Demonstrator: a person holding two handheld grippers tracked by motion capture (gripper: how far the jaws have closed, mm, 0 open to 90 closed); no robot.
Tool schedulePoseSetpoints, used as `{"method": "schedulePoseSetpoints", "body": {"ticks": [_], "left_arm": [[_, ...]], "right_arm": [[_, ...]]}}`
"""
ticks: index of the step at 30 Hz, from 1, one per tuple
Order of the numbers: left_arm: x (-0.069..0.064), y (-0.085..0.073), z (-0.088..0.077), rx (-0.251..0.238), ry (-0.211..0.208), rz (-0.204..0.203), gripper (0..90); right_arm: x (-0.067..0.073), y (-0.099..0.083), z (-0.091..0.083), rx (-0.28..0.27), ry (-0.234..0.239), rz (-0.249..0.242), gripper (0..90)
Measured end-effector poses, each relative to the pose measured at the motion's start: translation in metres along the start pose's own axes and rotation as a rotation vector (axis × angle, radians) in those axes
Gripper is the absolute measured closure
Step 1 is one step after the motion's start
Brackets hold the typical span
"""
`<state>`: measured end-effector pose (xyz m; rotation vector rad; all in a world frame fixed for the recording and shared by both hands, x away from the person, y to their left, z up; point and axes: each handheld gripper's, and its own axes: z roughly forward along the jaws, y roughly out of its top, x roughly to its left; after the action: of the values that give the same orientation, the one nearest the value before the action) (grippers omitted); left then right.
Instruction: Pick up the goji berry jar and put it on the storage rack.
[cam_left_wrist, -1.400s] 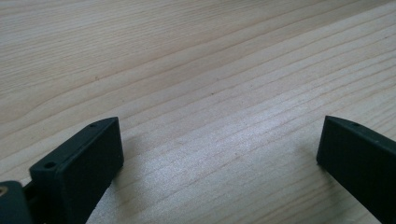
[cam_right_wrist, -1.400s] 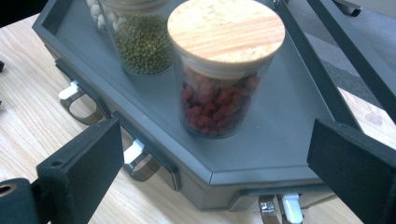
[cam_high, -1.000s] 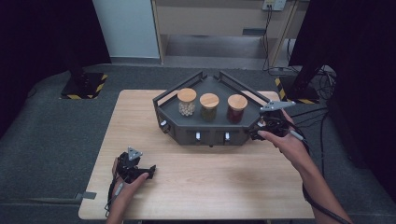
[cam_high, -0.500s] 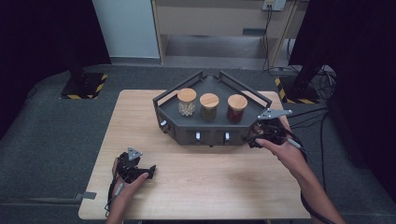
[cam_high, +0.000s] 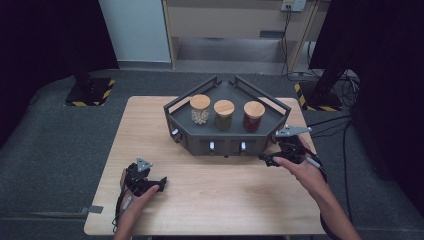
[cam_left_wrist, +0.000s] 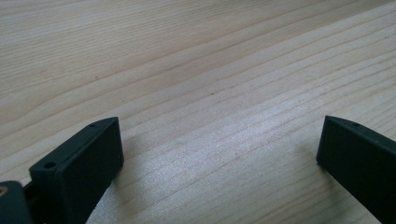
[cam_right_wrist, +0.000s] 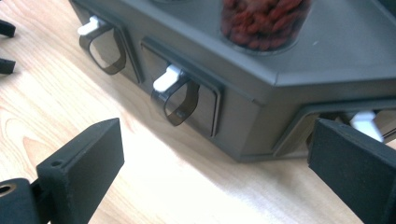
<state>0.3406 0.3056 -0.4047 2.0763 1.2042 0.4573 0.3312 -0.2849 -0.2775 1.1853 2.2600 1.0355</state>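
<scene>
You are working at a pale wooden counter (cam_high: 210, 200); on its far half a dark grey corner rack (cam_high: 227, 132) is sitting, and everything the job concerns is sitting on or in that rack. Three jars with wooden lids are standing upright in a row on its tray: a pale-filled jar (cam_high: 200, 109) at the left, a green-filled jar (cam_high: 223, 114) in the middle, a red-filled jar (cam_high: 253, 116) at the right; all three lids are on, and none is being touched. Along the rack's front wall small scoops are hanging from white clips; the nearer scoop (cam_right_wrist: 180, 95) and a second scoop (cam_right_wrist: 103, 44) are both sitting in their slots, so I judge that the work is only just starting and nearly all of it is left.

Your right claw (cam_high: 274, 159) is hovering low over the counter just beside the rack's front right corner, its jaws spread wide and holding nothing; in the right gripper view that corner is lying between the jaws but well ahead of them, and the nearer scoop is sitting up and to the left of the gap. Your left claw (cam_high: 150, 185) is resting on the near left of the counter, well apart from the rack, jaws wide and gripping nothing.
</scene>
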Motion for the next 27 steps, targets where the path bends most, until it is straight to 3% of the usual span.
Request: {"method": "schedulePoseSetpoints", "body": {"ticks": [27], "left_arm": [[0.0, 0.0, 0.0, 0.0, 0.0, 0.0, 0.0]], "right_arm": [[0.028, -0.035, 0.019, 0.02, 0.01, -0.018, 4.0]]}}
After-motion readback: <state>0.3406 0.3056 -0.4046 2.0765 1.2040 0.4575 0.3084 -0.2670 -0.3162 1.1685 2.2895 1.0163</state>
